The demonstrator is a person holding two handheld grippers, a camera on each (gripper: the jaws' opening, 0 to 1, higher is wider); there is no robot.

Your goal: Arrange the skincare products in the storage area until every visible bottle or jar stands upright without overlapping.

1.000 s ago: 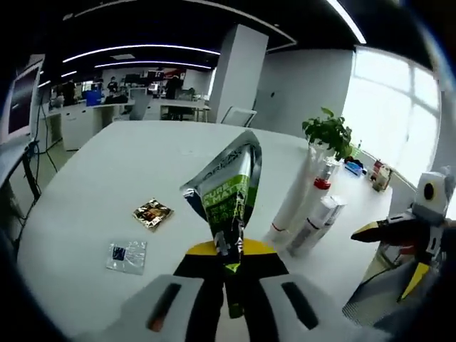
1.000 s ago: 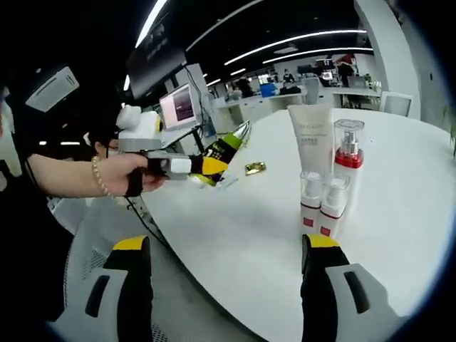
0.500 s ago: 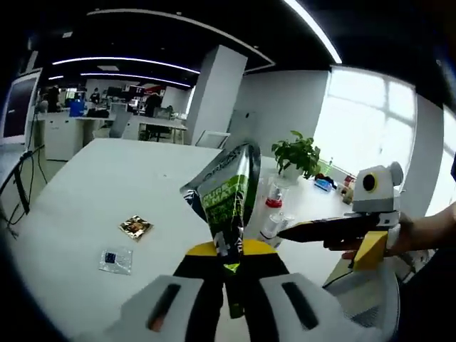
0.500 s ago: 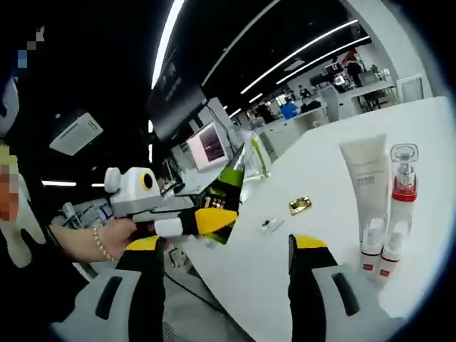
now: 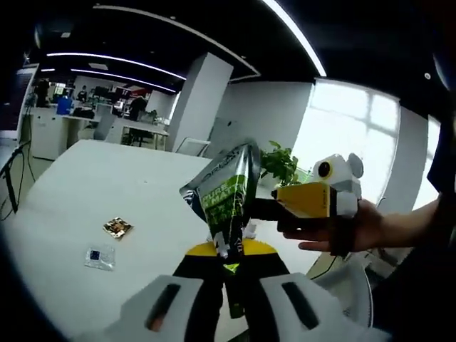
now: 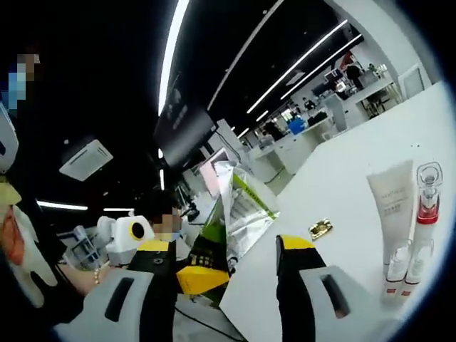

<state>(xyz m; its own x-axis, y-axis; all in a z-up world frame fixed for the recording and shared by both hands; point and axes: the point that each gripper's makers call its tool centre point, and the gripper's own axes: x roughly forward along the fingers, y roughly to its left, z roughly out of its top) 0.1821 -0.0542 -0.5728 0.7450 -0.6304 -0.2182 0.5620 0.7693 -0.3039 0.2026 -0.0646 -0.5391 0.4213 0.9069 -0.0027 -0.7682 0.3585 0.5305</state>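
So the right gripper (image 5: 271, 210) has swung right in next to the green tube (image 5: 229, 192) over the last second; it was way off to the side before. The left gripper (image 5: 229, 274) is still clamped on the tube's bottom end, holding it up off the white table (image 5: 85, 178). Seen from the right gripper (image 6: 217, 260), its jaws are spread with the tube between them, not pinching yet. Looks like a handoff's coming. The upright bottles (image 6: 410, 235) sit at the table's far right.

Surface: white table (image 5: 107, 178) | Lying flat: gold sachet (image 5: 117, 227), clear sachet (image 5: 99, 256) near it | Standing: white tube (image 6: 391, 206), red-collared pump bottle (image 6: 428, 196), two small bottles (image 6: 405, 271).
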